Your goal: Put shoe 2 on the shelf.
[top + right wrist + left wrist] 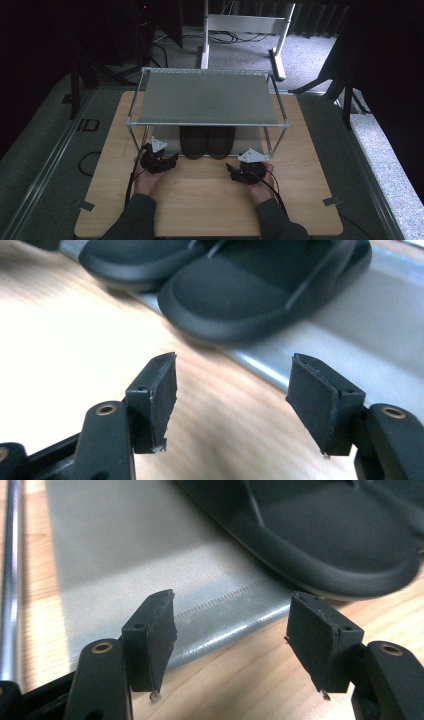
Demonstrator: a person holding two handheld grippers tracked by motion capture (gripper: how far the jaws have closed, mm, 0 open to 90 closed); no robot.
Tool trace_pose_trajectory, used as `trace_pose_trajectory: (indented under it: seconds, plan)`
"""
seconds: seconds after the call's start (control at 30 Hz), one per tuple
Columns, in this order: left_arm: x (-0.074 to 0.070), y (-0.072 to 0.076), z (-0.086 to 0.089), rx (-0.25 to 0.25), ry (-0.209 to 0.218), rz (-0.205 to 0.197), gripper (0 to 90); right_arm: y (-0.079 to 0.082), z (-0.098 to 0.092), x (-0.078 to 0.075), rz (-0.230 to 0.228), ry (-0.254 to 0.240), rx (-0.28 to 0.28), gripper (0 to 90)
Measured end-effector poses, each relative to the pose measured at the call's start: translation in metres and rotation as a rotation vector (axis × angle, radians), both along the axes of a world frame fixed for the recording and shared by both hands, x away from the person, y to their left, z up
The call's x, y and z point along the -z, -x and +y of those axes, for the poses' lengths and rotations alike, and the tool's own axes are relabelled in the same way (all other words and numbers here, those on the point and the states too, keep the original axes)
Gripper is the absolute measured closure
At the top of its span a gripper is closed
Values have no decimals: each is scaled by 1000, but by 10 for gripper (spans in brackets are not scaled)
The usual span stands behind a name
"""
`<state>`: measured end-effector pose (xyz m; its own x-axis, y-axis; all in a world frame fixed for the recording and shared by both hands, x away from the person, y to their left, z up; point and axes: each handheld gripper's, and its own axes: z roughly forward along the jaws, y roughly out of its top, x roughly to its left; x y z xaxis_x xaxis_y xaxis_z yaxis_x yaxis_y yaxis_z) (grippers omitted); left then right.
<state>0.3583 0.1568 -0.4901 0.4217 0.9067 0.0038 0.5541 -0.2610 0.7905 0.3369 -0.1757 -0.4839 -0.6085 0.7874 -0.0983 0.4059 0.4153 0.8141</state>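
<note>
On wooden table [210, 200], seen from above: two-tier rack [207, 97], black slippers [207, 141] side by side on lower shelf. Closer, from gripper views: heels overhanging grey shelf edge. Left gripper [230, 630] and right gripper [231, 390] angled inward, low before rack, jaws spread wide, gripping nothing.

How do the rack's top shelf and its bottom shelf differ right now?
The top shelf is bare, while the bottom shelf carries a pair of black slippers. The top shelf sits raised on the rack's metal frame, whereas the bottom shelf lies low, just above the wooden table. The top shelf catches the light; the bottom shelf lies partly in its shadow. Both are grey fabric sheets.
</note>
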Motion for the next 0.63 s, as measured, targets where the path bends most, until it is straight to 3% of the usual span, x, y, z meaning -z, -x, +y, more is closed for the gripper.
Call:
trace_pose_trajectory:
  seconds: [0.2,0.4,0.63]
  plan:
    - [-8,18,10,-3,4,-31,363,13,-26,2,34,7,32,355]
    - [-7,29,14,3,3,-13,360,18,-47,4,72,-33,75,352]
    - [-7,33,19,-12,-3,-14,360,17,-54,5,89,-36,88,352]
